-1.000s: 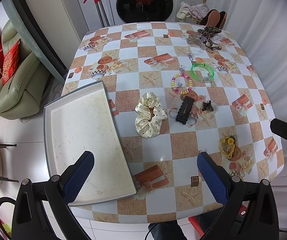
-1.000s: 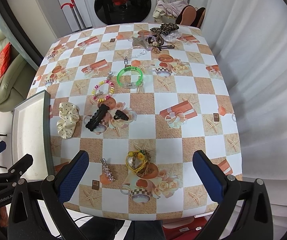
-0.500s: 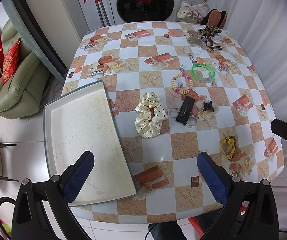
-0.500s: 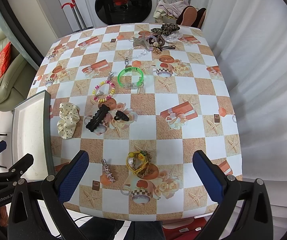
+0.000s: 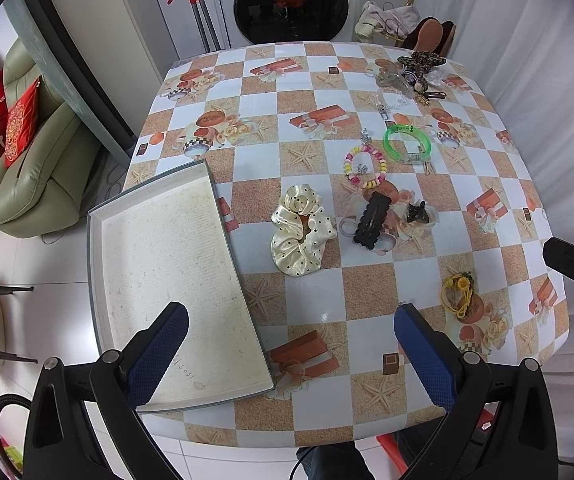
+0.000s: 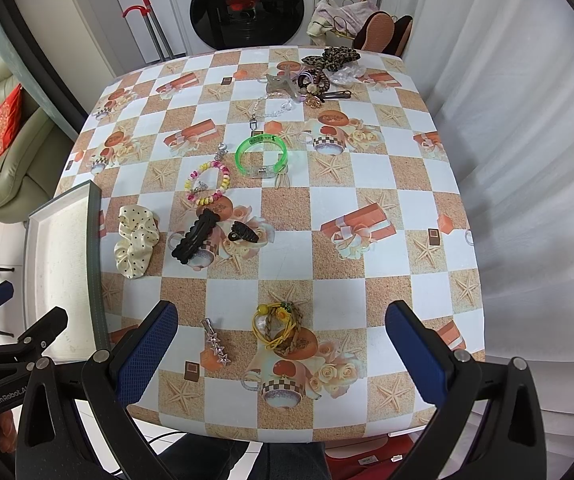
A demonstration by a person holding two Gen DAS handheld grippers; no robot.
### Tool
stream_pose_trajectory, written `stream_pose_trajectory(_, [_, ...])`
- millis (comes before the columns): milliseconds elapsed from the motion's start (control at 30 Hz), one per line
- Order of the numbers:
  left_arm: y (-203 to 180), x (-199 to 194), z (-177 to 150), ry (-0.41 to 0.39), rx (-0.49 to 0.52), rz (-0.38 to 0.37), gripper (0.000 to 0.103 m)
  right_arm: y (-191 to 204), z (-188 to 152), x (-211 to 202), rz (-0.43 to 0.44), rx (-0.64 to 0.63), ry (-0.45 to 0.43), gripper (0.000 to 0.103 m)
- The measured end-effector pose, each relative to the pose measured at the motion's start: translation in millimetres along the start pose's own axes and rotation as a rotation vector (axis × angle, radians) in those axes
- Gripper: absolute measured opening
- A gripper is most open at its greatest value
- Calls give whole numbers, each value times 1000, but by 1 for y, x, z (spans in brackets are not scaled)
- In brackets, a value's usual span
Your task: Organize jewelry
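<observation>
Nothing on the table has moved since a moment ago, and both grippers hang in about the same spots above the near edge. The left gripper [image 5: 291, 338] has its blue fingers [image 5: 159, 354] spread wide apart, with nothing between them. It hangs over the near end of the tray [image 5: 95, 264] and the table [image 5: 371, 412]. The right gripper [image 6: 281, 342] is spread wide too and holds nothing.

The tray is a flat grey box with a pale, stained floor. It sits at the left side of the table, and one corner sticks out past the edge. Just to its right lies a cream scrunchie [image 5: 301, 232] with black dots. Next to that is a long black hair clip [image 5: 372, 221], then a small black claw clip [image 5: 417, 213]. Behind them lies a bead bracelet [image 5: 365, 167] in pink, yellow and white, and a green bangle [image 5: 408, 143] sits near it. A yellow hair tie [image 6: 277, 326] with little flowers lies close to the near edge, between the right gripper's fingers in its camera. A silver star clip [image 6: 216, 340] lies just left of the tie. At the far end is a small pile with a leopard-print bow [image 6: 331, 58] on top.

A washing machine [image 6: 243, 4] stands behind the table.
</observation>
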State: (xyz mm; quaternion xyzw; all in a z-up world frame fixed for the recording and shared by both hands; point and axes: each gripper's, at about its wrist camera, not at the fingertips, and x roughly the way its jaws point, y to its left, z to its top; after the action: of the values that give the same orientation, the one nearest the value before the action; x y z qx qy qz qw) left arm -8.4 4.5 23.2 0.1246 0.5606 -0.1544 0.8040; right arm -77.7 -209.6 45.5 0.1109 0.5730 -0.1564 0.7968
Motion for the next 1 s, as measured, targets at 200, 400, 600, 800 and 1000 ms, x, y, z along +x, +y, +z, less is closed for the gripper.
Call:
stream_pose_trajectory(200, [0, 0, 0, 0, 1, -1, 103, -1, 0, 1, 1, 1, 0, 103])
stream_pose_trajectory(400, [0, 0, 0, 1, 0, -1, 103, -1, 0, 2, 1, -1, -1, 103])
stream_pose_trajectory(600, [0, 0, 0, 1, 1, -1, 103, -1, 0, 2, 0, 1, 0, 103])
stream_pose_trajectory(800, [0, 0, 0, 1, 1, 0, 103, -1, 0, 2, 1, 1, -1, 103])
stream_pose_trajectory(1000, [0, 0, 1, 1, 1, 0, 103, -1, 0, 2, 1, 1, -1, 103])
